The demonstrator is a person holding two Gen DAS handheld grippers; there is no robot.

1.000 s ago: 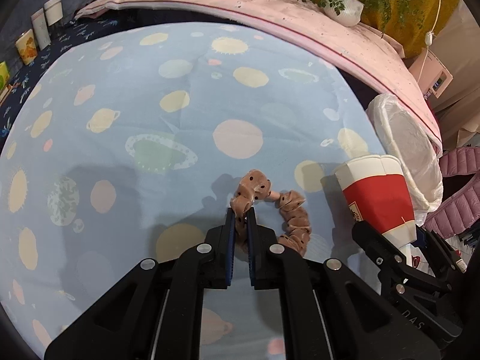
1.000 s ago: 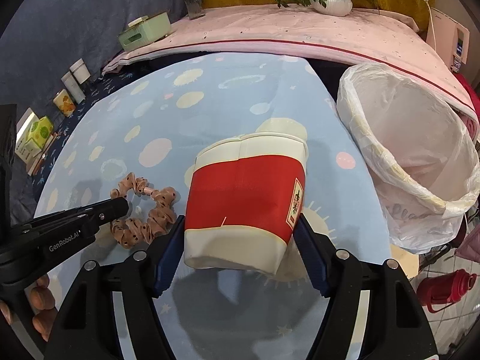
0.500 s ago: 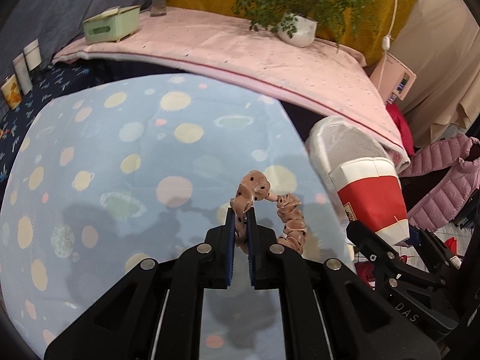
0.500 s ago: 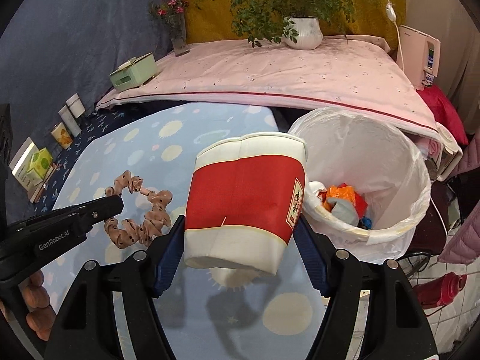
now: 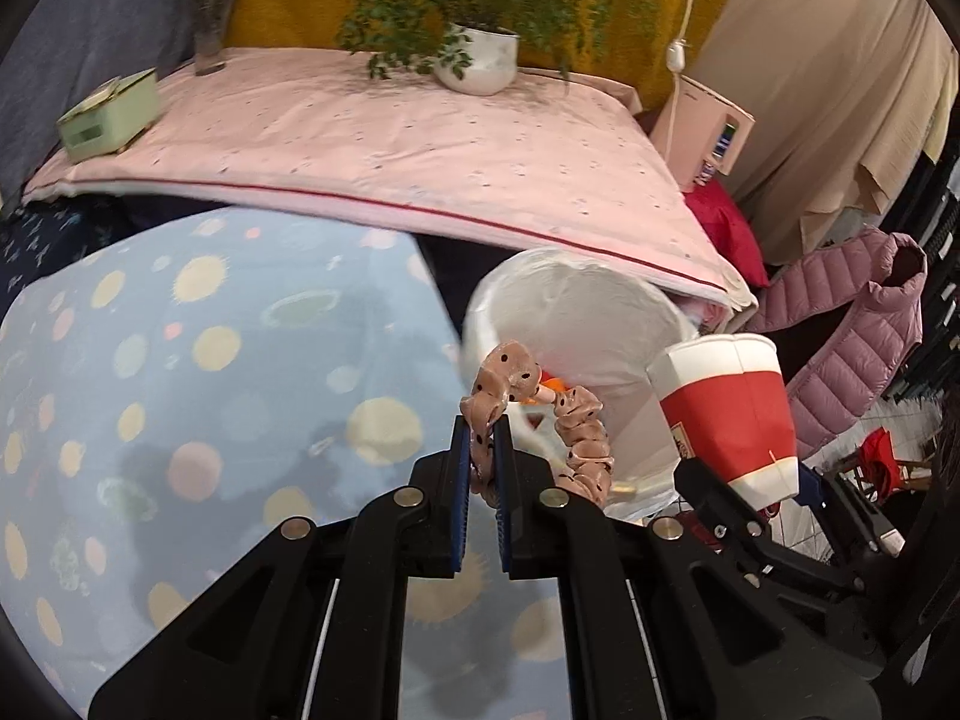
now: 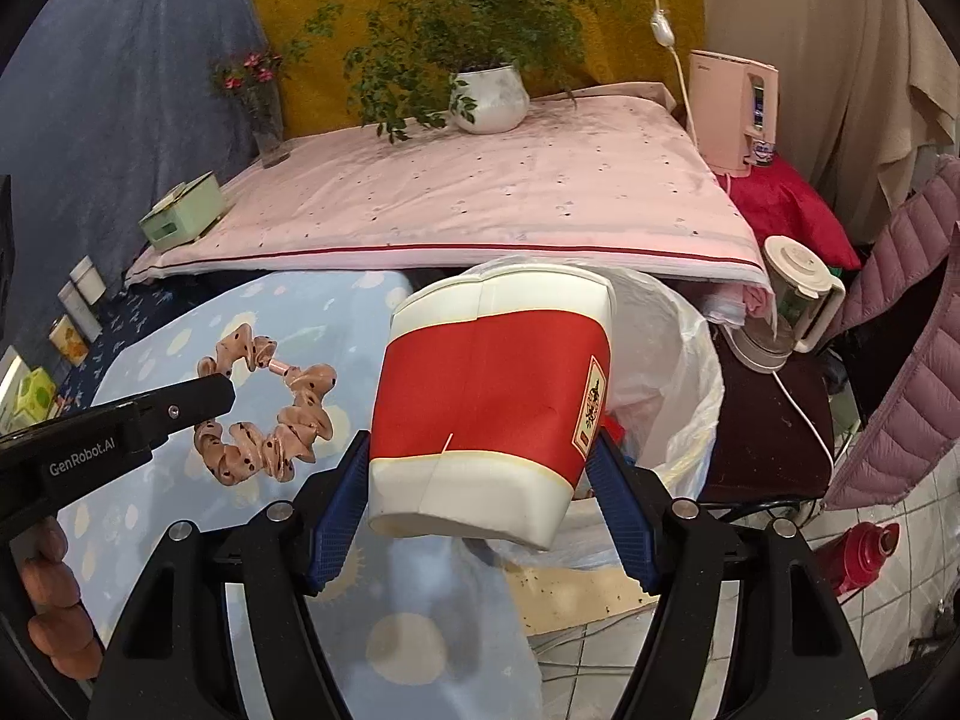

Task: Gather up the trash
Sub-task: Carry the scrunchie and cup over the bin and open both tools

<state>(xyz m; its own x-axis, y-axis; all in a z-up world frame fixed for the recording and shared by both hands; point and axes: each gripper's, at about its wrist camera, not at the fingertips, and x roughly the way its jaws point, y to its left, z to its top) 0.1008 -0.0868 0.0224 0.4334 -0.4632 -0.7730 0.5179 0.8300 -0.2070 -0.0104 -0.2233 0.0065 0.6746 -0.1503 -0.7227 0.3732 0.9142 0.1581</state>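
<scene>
My left gripper (image 5: 481,438) is shut on a pink dotted scrunchie (image 5: 576,432) and holds it in the air at the table's right edge, in front of the white-lined trash bin (image 5: 576,312). The scrunchie also shows in the right wrist view (image 6: 282,426), hanging from the left gripper (image 6: 210,396). My right gripper (image 6: 480,492) is shut on a red and white paper cup (image 6: 492,402), held tilted over the near rim of the bin (image 6: 672,372). The cup also shows in the left wrist view (image 5: 729,408). Some trash lies inside the bin.
A light blue planet-print tablecloth (image 5: 180,408) covers the table on the left. Behind it lies a pink bed cover (image 6: 480,192) with a potted plant (image 6: 489,96), a flower vase and a green box (image 6: 183,213). A blender (image 6: 792,300), a purple jacket (image 6: 900,372) and a red flask (image 6: 864,552) stand to the right.
Both grippers have lifted off the table and moved right toward the bin, carrying the scrunchie and the cup. The bin now lies straight ahead in both views.
</scene>
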